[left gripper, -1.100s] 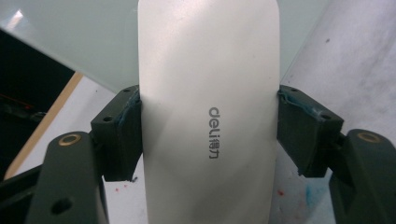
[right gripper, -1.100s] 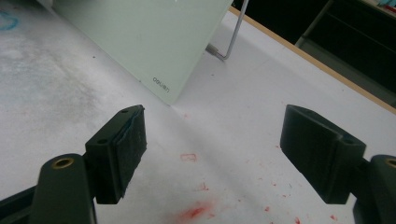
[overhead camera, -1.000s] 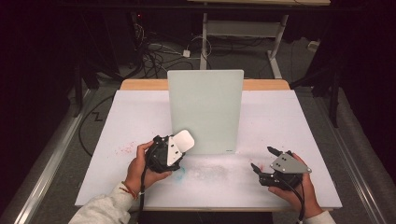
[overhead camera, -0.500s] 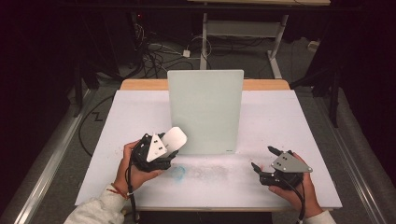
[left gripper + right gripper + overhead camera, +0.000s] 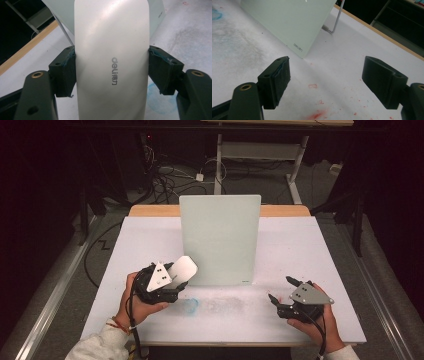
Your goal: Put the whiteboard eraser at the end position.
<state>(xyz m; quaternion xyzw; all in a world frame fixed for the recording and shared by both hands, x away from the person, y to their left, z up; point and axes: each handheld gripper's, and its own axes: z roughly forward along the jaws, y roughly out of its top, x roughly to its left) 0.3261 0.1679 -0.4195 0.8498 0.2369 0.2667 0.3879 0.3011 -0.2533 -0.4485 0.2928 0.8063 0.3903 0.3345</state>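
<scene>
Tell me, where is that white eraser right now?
In the high view the white eraser sits clamped in the left tool, lifted at the table's left front, just left of the standing glass board and above a blue smudge.

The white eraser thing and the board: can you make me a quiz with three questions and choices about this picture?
1. Where is the white eraser?
A. Between the jaws of the left gripper
B. Flat on the table
C. On top of the board

2. What colour is the smudge on the table near the left gripper?
A. Green
B. Blue
C. Yellow

3. How are the jaws of the right gripper?
A. Shut on a pen
B. Shut on the board
C. Open, with nothing between them

Answers:
1 A, the left gripper view shows both jaws pressed against the eraser's sides.
2 B, the high view shows a blue mark in front of the standing board.
3 C, the right gripper view shows bare table between the wide-apart jaws.
</scene>
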